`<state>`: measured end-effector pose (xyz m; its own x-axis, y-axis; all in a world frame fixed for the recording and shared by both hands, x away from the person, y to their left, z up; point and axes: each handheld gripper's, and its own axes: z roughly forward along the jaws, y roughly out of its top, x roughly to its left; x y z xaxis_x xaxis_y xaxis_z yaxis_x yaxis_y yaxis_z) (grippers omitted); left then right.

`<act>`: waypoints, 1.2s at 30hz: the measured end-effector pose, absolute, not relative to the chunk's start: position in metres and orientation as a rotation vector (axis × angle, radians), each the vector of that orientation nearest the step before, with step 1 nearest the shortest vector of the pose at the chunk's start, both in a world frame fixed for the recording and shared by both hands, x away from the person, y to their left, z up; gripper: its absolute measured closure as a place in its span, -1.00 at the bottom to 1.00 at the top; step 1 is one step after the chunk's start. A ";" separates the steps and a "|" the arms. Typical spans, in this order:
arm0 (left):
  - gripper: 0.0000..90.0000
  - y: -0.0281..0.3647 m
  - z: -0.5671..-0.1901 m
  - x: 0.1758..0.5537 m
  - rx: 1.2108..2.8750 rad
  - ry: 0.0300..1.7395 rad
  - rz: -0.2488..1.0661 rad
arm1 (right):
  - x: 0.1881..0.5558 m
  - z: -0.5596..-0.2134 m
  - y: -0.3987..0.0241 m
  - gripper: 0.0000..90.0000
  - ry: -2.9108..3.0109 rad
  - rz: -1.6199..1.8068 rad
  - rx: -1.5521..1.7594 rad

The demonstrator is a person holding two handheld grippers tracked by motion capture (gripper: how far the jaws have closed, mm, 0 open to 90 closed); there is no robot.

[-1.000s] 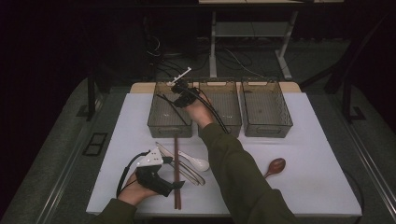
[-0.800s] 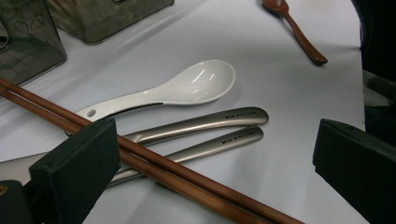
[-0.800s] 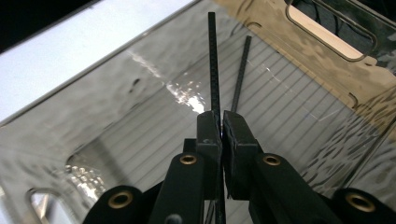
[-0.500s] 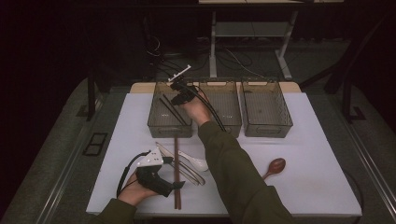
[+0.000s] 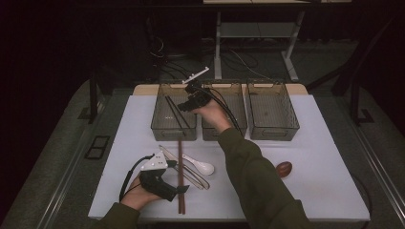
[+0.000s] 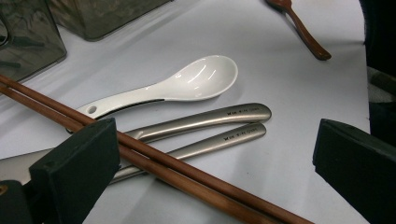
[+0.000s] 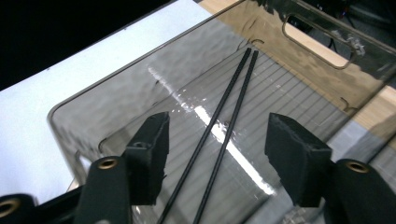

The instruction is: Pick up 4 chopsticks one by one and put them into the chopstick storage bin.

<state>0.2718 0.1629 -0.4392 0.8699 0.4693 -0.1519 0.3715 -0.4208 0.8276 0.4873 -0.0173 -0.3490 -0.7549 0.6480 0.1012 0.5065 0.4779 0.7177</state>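
Both grippers' fingers (image 6: 74,172) apart

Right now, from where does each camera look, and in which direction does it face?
High view: above the person's side, facing forward and down on the white table; both forearms show.
Left gripper view: on the left hand-held gripper, facing the brown wooden chopsticks and white ceramic spoon.
Right gripper view: on the right hand-held gripper, open, its jaws just opening, above black chopsticks in the clear plastic bin.
High and left gripper views share the spoon.
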 end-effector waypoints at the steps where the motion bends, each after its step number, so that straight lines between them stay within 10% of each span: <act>1: -1.00 0.163 -0.439 0.272 2.057 0.611 0.127 | 0.485 -0.348 -0.021 -0.17 2.545 1.152 0.993; 36: -1.00 0.165 -0.439 0.273 2.069 0.640 0.150 | 0.386 -0.355 -0.157 -0.51 2.475 1.268 0.933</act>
